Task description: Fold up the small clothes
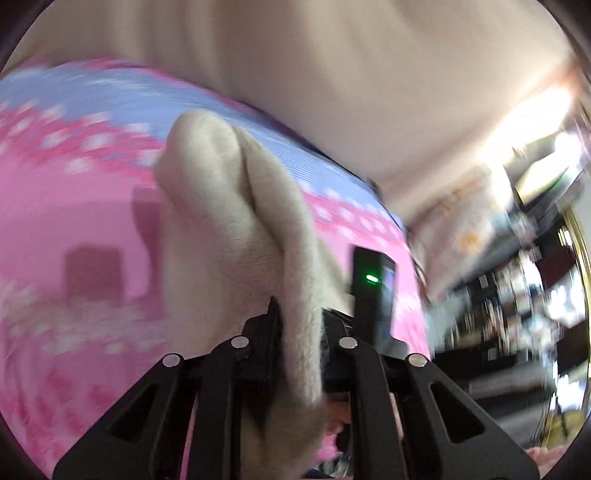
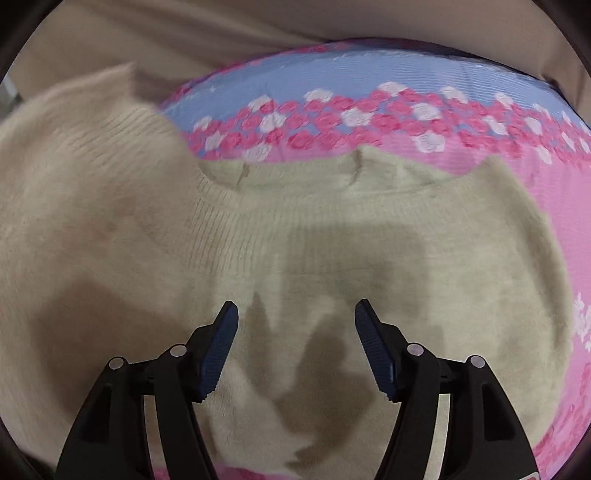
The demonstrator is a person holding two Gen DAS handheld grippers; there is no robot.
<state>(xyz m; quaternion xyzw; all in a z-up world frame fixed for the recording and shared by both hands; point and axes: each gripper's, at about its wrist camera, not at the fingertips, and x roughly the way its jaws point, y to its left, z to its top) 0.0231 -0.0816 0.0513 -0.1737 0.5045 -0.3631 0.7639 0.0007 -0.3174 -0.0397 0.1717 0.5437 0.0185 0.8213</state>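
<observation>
A small cream knit sweater (image 2: 332, 236) lies on a pink bedspread (image 2: 554, 192) with a flower band and a blue border. My right gripper (image 2: 295, 314) is open and empty, hovering just above the sweater's body, below its neckline. My left gripper (image 1: 301, 317) is shut on a bunched fold of the cream sweater (image 1: 221, 206), which stands up from between its fingers and is lifted over the pink bedspread (image 1: 74, 206). In the right wrist view the left part of the sweater (image 2: 74, 177) is raised and blurred.
A beige headboard or wall (image 2: 184, 33) runs behind the bed. In the left wrist view a black device with a green light (image 1: 371, 280) sits right of the fold, and cluttered dark shelves (image 1: 517, 295) stand at the right.
</observation>
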